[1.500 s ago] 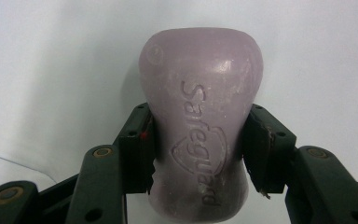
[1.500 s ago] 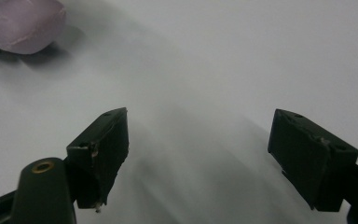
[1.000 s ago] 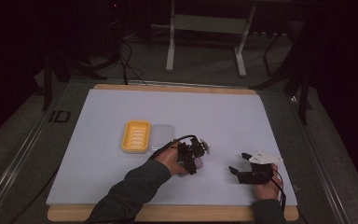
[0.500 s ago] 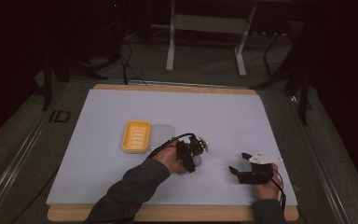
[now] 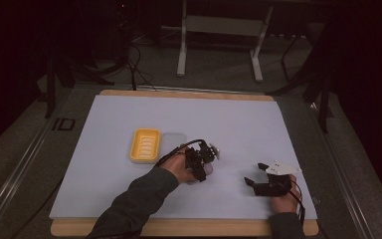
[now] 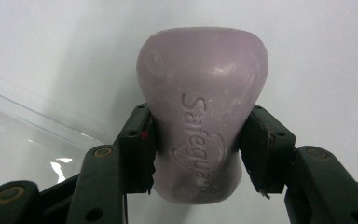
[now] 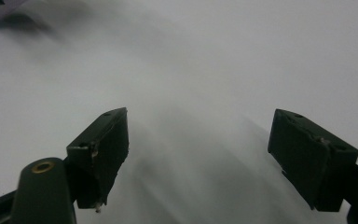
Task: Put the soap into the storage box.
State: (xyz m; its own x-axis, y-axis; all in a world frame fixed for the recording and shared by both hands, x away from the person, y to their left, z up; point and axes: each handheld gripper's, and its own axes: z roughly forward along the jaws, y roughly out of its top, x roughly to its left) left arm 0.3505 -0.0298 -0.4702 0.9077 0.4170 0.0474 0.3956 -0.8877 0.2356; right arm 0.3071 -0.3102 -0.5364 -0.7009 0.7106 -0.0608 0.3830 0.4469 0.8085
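The left gripper point(image 6: 198, 154) pinches a lilac soap bar point(image 6: 201, 107) at its waist — the right gripper point(image 7: 198, 158) rests spread wide over the white table point(image 5: 258, 124).

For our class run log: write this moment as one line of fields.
left gripper: shut on purple soap bar | right gripper: open, empty | yellow soap dish: on table
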